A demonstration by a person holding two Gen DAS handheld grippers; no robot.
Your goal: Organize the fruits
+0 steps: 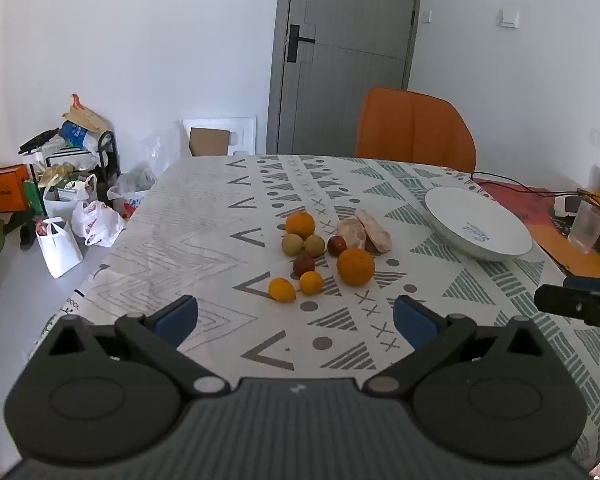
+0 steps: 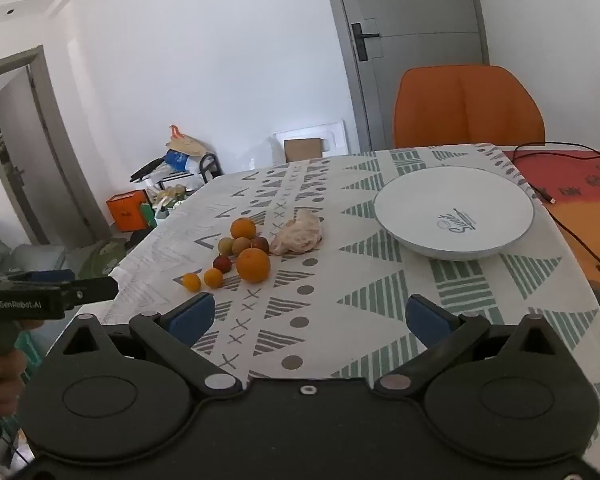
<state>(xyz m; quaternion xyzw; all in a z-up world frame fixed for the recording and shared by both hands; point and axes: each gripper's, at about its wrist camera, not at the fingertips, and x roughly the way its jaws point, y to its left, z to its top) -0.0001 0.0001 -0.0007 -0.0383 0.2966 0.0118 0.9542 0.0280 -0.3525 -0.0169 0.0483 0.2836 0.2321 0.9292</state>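
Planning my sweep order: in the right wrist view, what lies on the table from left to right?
Small yellow-orange fruits → large orange → peeled citrus pieces → white bowl → black cable.

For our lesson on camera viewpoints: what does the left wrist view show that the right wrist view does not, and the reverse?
Left wrist only: white shopping bags on the floor and a clear cup past the plate.

Right wrist only: an open doorway at the left and a hand holding the left tool.

Both: the fruit pile, the empty white plate, the orange chair and the grey door.
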